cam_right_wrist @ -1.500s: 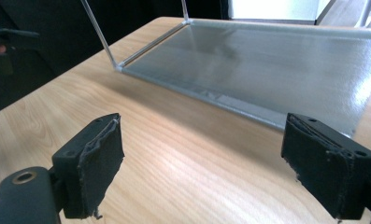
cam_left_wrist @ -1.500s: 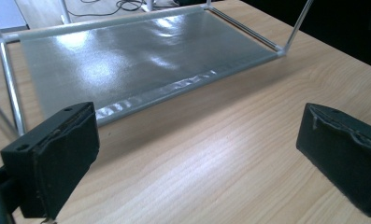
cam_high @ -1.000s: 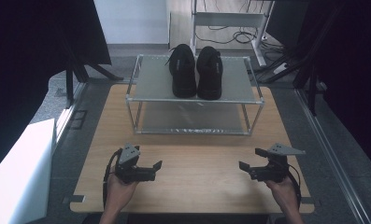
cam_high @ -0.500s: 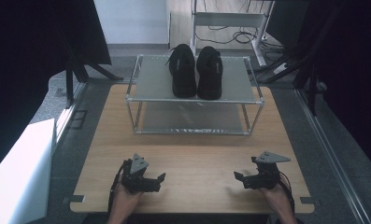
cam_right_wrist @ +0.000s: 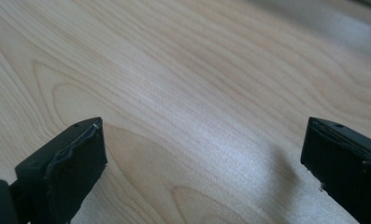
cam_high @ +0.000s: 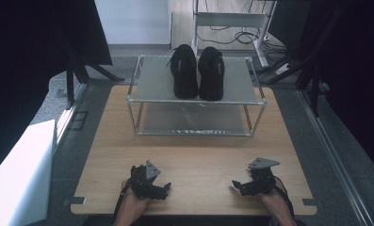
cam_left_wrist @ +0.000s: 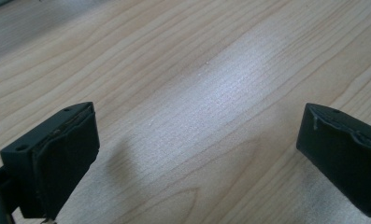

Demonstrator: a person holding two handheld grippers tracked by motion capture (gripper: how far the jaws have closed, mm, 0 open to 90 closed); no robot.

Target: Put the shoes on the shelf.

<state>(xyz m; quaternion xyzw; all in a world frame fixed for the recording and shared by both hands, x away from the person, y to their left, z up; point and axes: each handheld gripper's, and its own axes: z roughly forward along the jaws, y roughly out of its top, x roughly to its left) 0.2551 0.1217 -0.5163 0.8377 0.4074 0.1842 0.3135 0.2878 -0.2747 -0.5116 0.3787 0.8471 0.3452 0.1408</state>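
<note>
The pair of black shoes (cam_high: 197,71) is sitting side by side on the top shelf of the metal-framed rack (cam_high: 142,92), which is standing at the far half of the wooden table (cam_high: 199,155). The toes are pointing toward the person. Well apart from the shoes, near the table's front edge, the left gripper (cam_high: 165,187) is resting low over the bare wood, released, with its jaws spread wide and nothing between them. The right gripper (cam_high: 235,184) is lying at the same depth, likewise released and gripping nothing. Each gripper's tips are pointing inward toward the other. A white box (cam_high: 15,174) is standing on the floor left of the table.
</note>
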